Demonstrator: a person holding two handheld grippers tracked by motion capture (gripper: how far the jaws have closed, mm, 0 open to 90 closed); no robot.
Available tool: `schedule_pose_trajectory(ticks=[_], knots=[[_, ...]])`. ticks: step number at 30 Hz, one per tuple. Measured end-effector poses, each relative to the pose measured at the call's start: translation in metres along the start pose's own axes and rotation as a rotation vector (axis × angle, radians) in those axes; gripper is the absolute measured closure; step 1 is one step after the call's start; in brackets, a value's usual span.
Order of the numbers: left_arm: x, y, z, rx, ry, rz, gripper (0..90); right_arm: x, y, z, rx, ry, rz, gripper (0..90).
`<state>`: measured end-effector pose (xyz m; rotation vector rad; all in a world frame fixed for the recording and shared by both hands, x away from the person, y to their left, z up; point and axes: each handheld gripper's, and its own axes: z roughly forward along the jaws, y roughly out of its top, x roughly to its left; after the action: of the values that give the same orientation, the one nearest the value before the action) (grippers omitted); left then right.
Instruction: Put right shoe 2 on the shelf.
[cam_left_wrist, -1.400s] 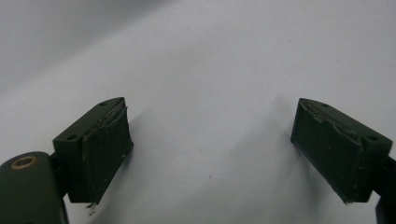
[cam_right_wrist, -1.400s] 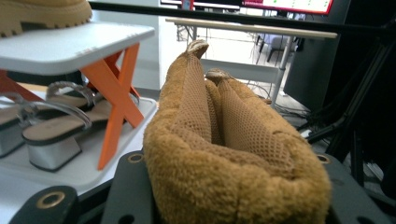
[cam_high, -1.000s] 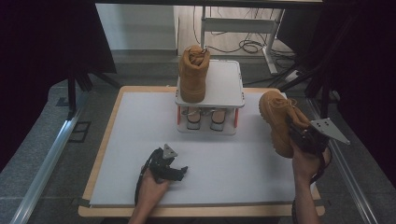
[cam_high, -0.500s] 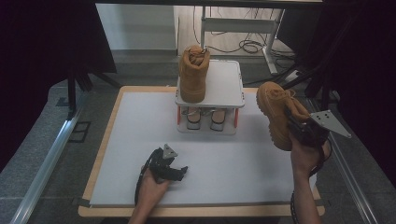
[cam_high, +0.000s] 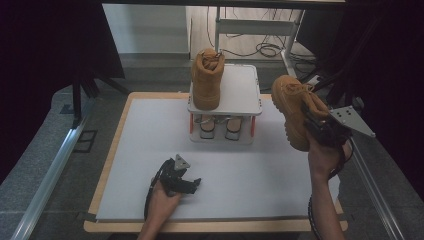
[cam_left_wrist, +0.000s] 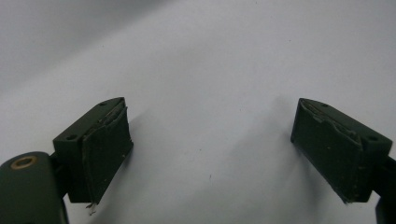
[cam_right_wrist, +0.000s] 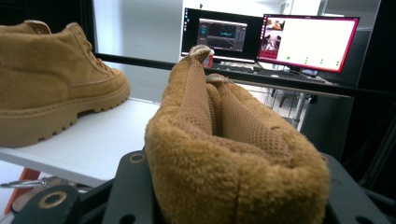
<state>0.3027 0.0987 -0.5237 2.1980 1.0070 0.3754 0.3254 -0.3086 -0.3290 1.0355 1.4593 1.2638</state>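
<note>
The worktop (cam_high: 150, 150) carries a white rack (cam_high: 240, 95) at its far edge, with one tan boot (cam_high: 206, 80) standing on the top shelf and a pair of shoes (cam_high: 217, 127) tucked beneath. Over the past second the second boot (cam_high: 295, 110) has risen and moved inward from the right edge, clamped by its collar in the right tool (cam_high: 322, 130), probably bound for the shelf's free half. The left tool (cam_high: 182, 181) rests wide open and empty near the front edge.
</note>
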Motion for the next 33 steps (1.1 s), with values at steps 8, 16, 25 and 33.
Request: schedule_pose_trajectory(ticks=[8,16,25,33], knots=[[0.000,0.000,0.000,-0.003,-0.001,-0.001,11.6,0.011,0.013,0.009,-0.012,0.016,-0.017,56.7],[0.000,0.000,0.000,-0.001,-0.001,-0.001,11.6,0.023,0.021,0.020,-0.015,0.037,-0.033,56.7],[0.000,0.000,0.000,-0.002,-0.001,-0.001,11.6,0.038,0.028,0.036,-0.015,0.061,-0.051,56.6],[0.000,0.000,0.000,-0.004,0.000,-0.001,11.6,0.055,0.032,0.053,-0.007,0.085,-0.059,56.5]])
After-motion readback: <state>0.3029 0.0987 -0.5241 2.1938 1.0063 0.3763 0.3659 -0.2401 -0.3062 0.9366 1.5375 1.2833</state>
